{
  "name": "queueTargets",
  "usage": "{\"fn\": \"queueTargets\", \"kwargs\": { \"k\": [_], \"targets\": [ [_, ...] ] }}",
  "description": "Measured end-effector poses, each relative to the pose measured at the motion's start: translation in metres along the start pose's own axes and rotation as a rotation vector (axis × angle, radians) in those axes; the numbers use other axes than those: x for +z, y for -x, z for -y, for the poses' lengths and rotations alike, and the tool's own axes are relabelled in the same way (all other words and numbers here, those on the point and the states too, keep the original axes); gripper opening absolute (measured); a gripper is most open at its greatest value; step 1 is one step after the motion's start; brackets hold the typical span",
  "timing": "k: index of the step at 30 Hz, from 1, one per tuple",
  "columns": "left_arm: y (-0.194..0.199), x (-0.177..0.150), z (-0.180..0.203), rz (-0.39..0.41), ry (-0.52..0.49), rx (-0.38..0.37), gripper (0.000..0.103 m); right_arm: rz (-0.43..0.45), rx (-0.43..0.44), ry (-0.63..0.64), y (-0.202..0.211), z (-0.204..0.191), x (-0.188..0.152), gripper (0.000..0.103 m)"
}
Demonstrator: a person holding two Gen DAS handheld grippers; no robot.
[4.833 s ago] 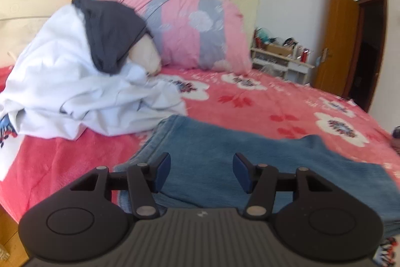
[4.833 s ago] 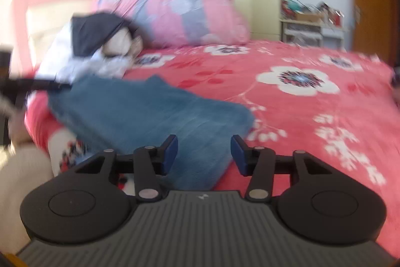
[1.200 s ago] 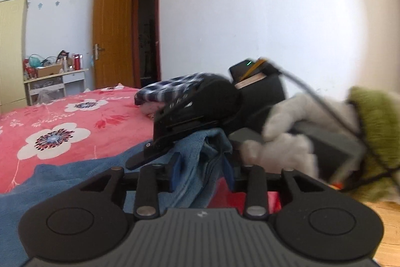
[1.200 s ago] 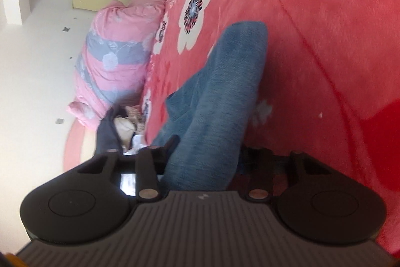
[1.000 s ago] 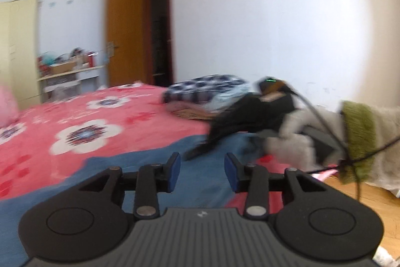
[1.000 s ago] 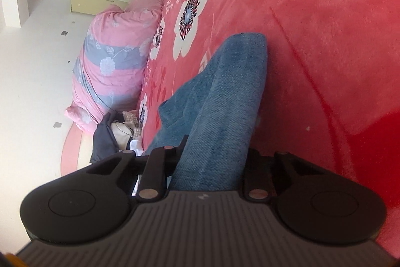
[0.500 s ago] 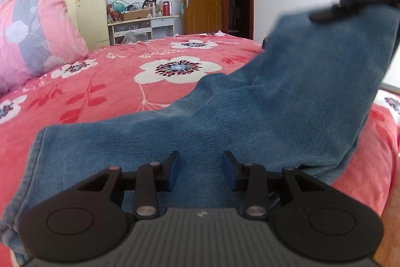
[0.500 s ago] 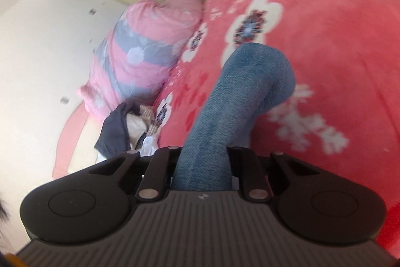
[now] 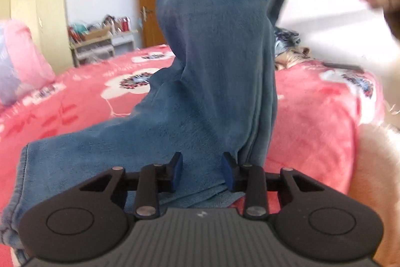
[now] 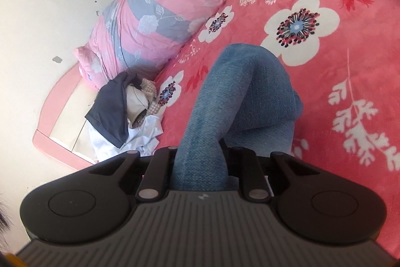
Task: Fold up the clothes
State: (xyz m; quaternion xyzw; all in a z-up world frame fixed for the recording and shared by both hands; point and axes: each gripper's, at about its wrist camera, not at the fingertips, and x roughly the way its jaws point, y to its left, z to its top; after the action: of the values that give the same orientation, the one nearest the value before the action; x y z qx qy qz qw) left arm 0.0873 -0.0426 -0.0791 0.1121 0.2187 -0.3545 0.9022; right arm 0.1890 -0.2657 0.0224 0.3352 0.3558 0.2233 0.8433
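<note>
R gripper (image 10: 200, 162) raised, clamping jeans (image 10: 240, 91), L gripper (image 9: 202, 170) low, unclamped

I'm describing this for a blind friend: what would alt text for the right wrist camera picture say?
The right gripper is clamped on a bunch of blue jeans, lifting one end while the rest trails down onto a red flowered bedspread. Behind lie a pink and grey rolled quilt and a pile of dark and white clothes.
</note>
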Motion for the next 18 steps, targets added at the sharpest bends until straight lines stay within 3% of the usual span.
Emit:
{"fn": "queueTargets", "kwargs": {
  "k": [3,6,8,13,18],
  "targets": [
    [0.025,0.017,-0.033,0.058,0.113,-0.059,0.035,0.04,0.005,0.024,0.011,-0.004,-0.005,0.015],
    [0.029,0.037,-0.063,0.083,0.164,-0.059,0.035,0.062,-0.005,0.068,0.021,-0.004,-0.009,0.015],
    [0.007,0.051,-0.07,0.041,0.119,-0.033,0.032,0.069,0.005,0.087,0.026,-0.001,-0.012,0.015],
    [-0.078,0.074,-0.078,-0.123,0.084,-0.076,0.028,0.085,0.085,0.089,0.033,0.011,-0.021,0.015],
    [-0.129,0.072,-0.096,-0.189,0.236,-0.047,0.033,0.078,0.113,0.065,0.031,0.027,-0.027,0.015]
  ]
}}
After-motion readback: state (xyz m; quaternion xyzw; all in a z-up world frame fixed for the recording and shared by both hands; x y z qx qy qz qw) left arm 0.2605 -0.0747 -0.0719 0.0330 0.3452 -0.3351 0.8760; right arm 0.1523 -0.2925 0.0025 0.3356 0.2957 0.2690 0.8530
